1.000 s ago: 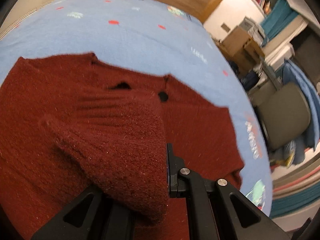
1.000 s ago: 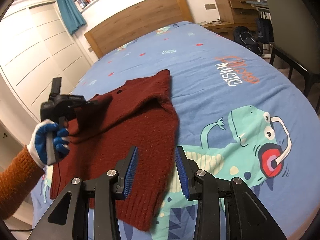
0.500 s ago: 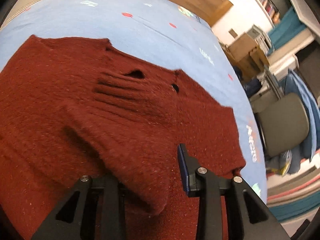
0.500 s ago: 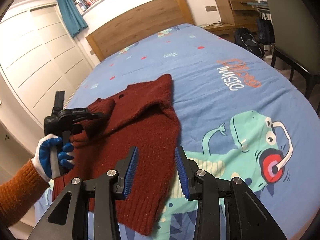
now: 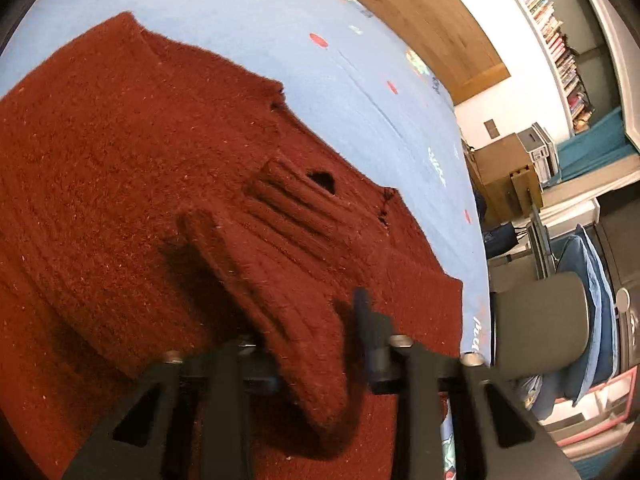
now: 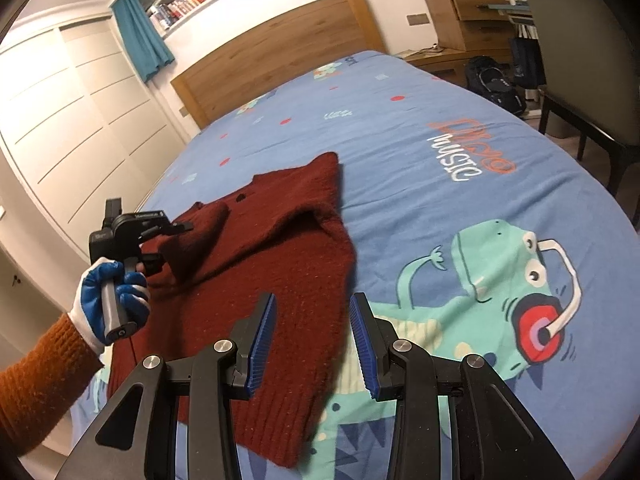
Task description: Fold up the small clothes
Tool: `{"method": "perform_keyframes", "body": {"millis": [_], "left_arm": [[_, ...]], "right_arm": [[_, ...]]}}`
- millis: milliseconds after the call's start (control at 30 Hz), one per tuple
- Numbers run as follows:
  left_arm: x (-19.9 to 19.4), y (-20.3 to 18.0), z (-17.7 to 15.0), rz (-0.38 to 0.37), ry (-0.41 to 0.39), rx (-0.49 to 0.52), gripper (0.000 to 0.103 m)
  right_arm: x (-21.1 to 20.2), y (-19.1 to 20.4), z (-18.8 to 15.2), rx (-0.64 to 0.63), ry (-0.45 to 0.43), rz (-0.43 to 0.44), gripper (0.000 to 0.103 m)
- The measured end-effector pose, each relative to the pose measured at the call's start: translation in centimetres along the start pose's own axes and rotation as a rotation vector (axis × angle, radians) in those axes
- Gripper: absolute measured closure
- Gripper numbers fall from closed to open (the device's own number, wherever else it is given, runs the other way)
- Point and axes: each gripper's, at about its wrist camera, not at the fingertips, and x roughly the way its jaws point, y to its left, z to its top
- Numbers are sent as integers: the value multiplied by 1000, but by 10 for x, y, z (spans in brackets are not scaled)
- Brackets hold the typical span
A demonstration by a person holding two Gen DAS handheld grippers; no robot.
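Note:
A dark red knitted sweater (image 6: 280,248) lies spread on the blue bed cover (image 6: 440,184). It fills most of the left wrist view (image 5: 120,200). Its sleeve (image 5: 280,280) is folded across the body, ribbed cuff near the neckline. My left gripper (image 5: 308,344) has its jaws apart with the sleeve lying between them; it also shows in the right wrist view (image 6: 168,236) at the sweater's left side. My right gripper (image 6: 312,336) is open and empty, hovering above the sweater's lower right hem.
A wooden headboard (image 6: 280,40) stands at the far end of the bed. A grey chair (image 6: 580,48) and a wooden desk (image 6: 468,12) stand right of the bed. White wardrobe doors (image 6: 72,112) line the left wall.
My left gripper has carried the sleeve farther across the sweater's body and its jaws have opened. The right gripper has stayed in place, open.

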Motion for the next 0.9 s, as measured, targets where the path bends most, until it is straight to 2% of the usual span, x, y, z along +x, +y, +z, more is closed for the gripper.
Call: {"method": "perform_keyframes", "body": {"millis": [200,467,567,633,700,800,900], "left_arm": [[-8,-30,-12,-8,10,145,94],[25,-73,-45,-13,96,261,93],[40,-82,-54,-12,130,267,85],[45,-84,-59,-13,155,272,74],[45,-87,-62,-24,169,286,69],[35,-96,-67,-85,179,336,65],[24,-96,-65,-107,138,356,65]], "right_arm": [[-3,-2,2,1,-5,-10,64],[0,5,1,-11,5,-10,64],[1,8,1,-18,11,-11,64],[1,9,1,-24,12,-11,64],[1,10,2,-28,11,-13,64],[0,11,3,-28,9,-14,64],[-1,12,3,-30,8,-14,64]]}}
